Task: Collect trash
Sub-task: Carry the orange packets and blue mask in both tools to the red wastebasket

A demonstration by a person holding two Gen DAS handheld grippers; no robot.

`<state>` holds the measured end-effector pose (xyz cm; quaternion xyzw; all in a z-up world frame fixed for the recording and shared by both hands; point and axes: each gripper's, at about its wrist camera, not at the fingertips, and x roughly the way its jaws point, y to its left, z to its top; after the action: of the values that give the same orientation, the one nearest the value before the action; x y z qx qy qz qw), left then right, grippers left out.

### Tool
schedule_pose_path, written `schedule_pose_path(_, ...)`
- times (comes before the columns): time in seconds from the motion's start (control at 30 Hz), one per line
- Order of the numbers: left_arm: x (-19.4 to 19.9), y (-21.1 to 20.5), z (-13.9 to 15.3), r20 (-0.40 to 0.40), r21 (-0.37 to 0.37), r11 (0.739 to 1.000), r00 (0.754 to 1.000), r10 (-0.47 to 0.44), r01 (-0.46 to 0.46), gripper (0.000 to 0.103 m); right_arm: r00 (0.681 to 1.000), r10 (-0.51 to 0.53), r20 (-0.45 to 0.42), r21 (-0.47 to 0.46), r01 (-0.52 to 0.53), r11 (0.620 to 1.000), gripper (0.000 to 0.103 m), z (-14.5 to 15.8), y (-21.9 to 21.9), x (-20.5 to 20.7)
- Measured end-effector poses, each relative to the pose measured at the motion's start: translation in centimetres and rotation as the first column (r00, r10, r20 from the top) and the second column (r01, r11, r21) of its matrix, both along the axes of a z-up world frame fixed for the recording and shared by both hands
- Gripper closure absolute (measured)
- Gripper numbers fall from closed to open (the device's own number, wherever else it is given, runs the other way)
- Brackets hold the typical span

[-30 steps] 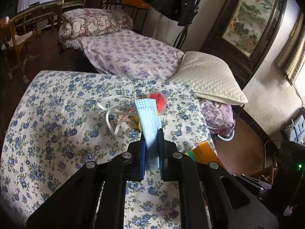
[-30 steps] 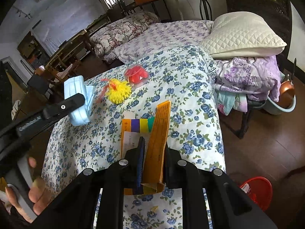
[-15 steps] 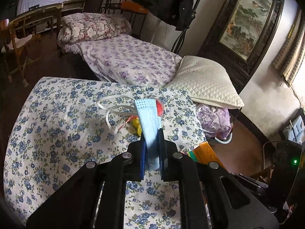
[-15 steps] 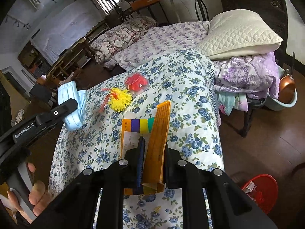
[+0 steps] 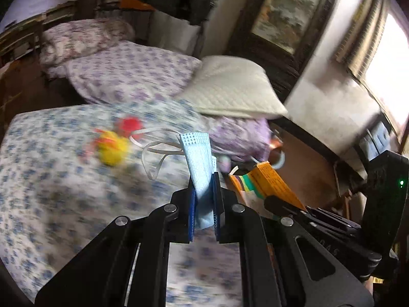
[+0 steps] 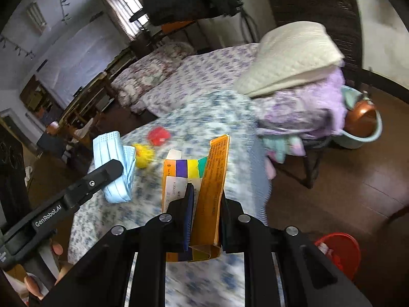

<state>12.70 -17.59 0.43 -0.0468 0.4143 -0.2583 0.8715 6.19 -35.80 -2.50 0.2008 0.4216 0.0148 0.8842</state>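
Both claws have swung across the bed in the last moment, and the views are smeared with that motion. The left gripper is pinched tight on a folded pale blue pleated face mask, whose white ear loops trail loose out to the left of the tips. The right gripper is clamped just as hard on a flattened orange cardboard box with a striped purple, yellow and green end, which stands up between its pads. Compared with a second ago, the flower-printed blue and white bedspread has slid leftward under the left claw, and the red plastic bin on the brown floor now sits nearer the right claw, low to its right. That reads as a carry toward the bin, with both pieces ready to drop. Ahead and left of both claws, a spiky yellow ball and a small red item lie on the bedspread, not yet collected.
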Motion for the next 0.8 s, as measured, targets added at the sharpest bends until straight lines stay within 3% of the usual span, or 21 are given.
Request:
schedule_pose_path(0.2,-4.8,-9.6,-2.7,-0.032,0.097,0.978,0.983,-0.18,0.182,0.091,0.989,-0.128,-0.07,-0.045,0.125,0.991,0.085,-3.2,-7.6,-7.3)
schedule_pose_path(0.37,-8.5,-17.8,-6.7,-0.126,0.197,0.923,0.942,-0.31,0.33,0.09,0.96,-0.229,-0.16,-0.043,0.225,0.973,0.085,-8.5,-13.6,-12.2)
schedule_pose_path(0.43,-9.2,-20.5,-9.0,-0.183,0.228,0.901,0.925,-0.334,0.37,0.09,0.945,-0.256,-0.202,-0.04,0.253,0.967,0.085,-11.5,-15.7,-13.6)
schedule_pose_path(0.67,-11.4,-28.0,-19.4,-0.4,0.374,0.781,0.846,-0.351,0.501,0.09,0.91,-0.279,-0.307,0.017,0.298,0.954,0.085,-20.6,-19.6,-15.5)
schedule_pose_path(0.8,-11.8,-29.5,-22.9,-0.448,0.404,0.747,0.826,-0.342,0.528,0.09,0.904,-0.262,-0.338,0.043,0.293,0.955,0.085,-23.8,-20.1,-15.7)
